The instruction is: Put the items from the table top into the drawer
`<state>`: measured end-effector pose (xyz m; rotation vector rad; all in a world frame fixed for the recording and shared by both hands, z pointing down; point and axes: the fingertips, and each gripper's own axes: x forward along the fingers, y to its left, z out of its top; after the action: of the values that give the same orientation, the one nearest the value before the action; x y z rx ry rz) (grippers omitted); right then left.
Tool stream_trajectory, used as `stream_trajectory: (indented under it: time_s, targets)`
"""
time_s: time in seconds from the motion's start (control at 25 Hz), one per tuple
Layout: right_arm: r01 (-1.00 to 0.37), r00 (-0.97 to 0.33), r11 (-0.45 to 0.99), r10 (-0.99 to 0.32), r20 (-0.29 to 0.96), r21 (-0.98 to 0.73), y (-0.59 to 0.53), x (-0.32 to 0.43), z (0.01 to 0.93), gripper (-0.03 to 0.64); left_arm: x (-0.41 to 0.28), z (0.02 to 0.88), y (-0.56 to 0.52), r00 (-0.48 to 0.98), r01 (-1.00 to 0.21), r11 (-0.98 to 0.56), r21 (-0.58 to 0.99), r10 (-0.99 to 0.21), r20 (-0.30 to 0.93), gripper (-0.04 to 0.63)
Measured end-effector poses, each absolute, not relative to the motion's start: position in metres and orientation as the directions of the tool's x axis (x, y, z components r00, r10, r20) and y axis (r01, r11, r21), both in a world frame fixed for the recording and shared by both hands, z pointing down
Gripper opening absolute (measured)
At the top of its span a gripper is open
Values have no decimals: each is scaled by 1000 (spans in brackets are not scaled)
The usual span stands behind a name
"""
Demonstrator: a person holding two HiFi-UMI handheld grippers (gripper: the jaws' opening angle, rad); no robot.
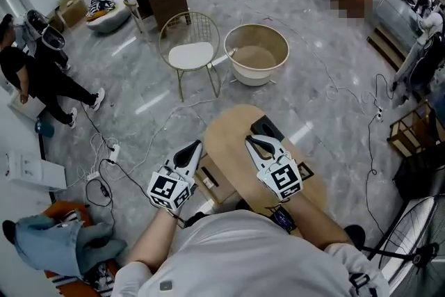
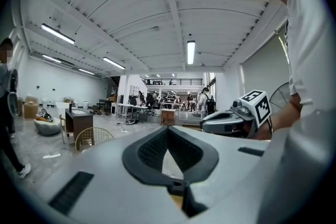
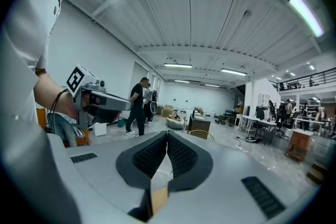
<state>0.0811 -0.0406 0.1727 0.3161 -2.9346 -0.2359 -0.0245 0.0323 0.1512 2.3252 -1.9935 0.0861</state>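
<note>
A flat black object [image 1: 267,126] is seen lying at the far edge of the rounded light-wood worktop [image 1: 226,139].

A gold wire chair [image 1: 189,45] with a white seat stands on the grey marble floor [image 1: 306,80], just beside a round beige tub [image 1: 256,52]. Behind them, toward the far left corner of the floor, there is a dark cabinet [image 1: 163,3] with a white top. Near it lie a pale cushion [image 1: 108,19] and cardboard boxes [image 1: 71,8]. A person in black [image 1: 31,76] is at the left edge. Thin cables [image 1: 104,142] run across the floor. A fan [image 1: 417,247] is partly in view at the lower right corner.
</note>
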Motion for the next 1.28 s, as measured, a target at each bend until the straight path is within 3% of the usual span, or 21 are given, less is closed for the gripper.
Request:
stream_trajectory:
  time_s: [1.08,1.28]
  targets:
    - [-314,-932,927,-342,120,203,222,90,140,29,-37,113,290,316,-948,-317,-18,-948,41,9]
    - [-323,-933,923,-348,96,210,250,89,138,29,-39,109,312,348,-937,-349,26,-937,-27,9]
